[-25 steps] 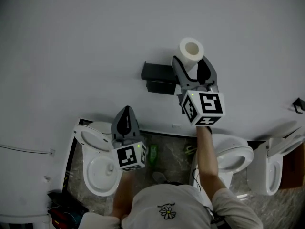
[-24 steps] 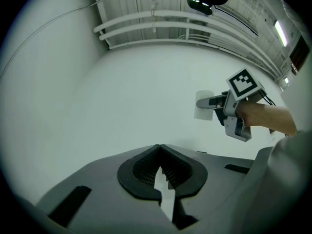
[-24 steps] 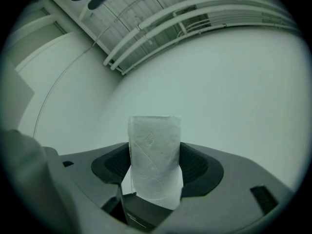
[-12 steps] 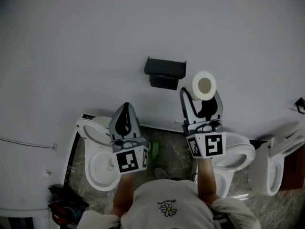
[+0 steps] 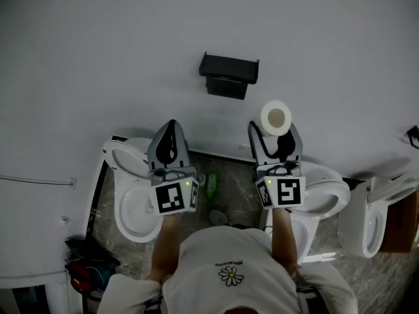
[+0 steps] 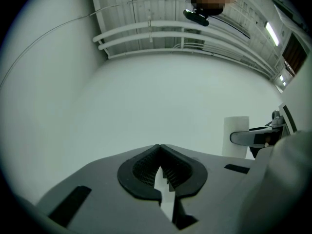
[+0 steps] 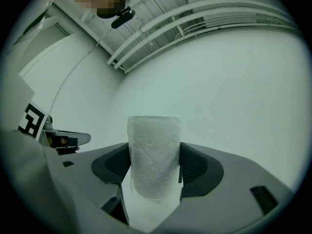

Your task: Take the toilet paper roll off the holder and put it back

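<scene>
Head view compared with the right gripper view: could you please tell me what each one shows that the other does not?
Only the head view shows the black holder on the wall and the toilets on the floor. Only the right gripper view shows the ceiling pipes and the embossed pattern on the toilet paper roll. Both show that roll clamped in the right gripper, the left gripper and the white wall.

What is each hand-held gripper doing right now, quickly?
Left hand-held gripper: closed, empty.
Right hand-held gripper: closed on the toilet paper roll.
</scene>
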The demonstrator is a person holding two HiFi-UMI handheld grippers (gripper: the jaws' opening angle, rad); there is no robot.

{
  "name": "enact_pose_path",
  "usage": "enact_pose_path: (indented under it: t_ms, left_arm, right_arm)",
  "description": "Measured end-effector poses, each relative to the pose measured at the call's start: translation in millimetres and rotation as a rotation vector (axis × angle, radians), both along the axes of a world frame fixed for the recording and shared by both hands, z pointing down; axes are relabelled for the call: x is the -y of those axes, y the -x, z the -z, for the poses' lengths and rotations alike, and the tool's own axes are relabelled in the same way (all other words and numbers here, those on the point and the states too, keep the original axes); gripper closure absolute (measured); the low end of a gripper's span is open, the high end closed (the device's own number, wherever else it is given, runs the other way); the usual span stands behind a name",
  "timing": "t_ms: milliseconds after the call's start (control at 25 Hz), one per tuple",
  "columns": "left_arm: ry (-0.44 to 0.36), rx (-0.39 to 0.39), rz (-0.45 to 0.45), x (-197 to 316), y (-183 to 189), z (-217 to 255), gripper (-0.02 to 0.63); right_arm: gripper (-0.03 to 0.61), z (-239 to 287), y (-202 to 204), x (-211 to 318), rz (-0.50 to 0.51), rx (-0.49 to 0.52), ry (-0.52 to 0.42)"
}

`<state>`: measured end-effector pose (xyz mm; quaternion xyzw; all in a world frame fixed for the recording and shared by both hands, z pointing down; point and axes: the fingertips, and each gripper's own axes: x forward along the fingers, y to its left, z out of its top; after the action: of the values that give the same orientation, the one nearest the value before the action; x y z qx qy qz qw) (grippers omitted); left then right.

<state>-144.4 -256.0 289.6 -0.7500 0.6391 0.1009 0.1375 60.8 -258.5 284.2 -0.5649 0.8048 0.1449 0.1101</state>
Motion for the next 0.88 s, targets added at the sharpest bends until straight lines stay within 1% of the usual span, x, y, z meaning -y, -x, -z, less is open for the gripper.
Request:
enact_pose_path:
  t_ms: [160, 520, 880]
  left_arm:
    - [0.015, 0.017, -0.011, -1, 2, -8, 0.597]
    - [0.014, -0.002, 0.003, -12, 6, -5, 0.597]
    - [0.016, -0.004, 0.001, -15, 6, -5, 0.596]
  right_arm:
    - [0.276, -9, -1, -1, -0.005, 0.002, 0.028]
    - [0.276, -17, -3, -10, -0.01, 0.002, 0.048]
    - [0.276, -24, -4, -15, -0.017, 0.008, 0.063]
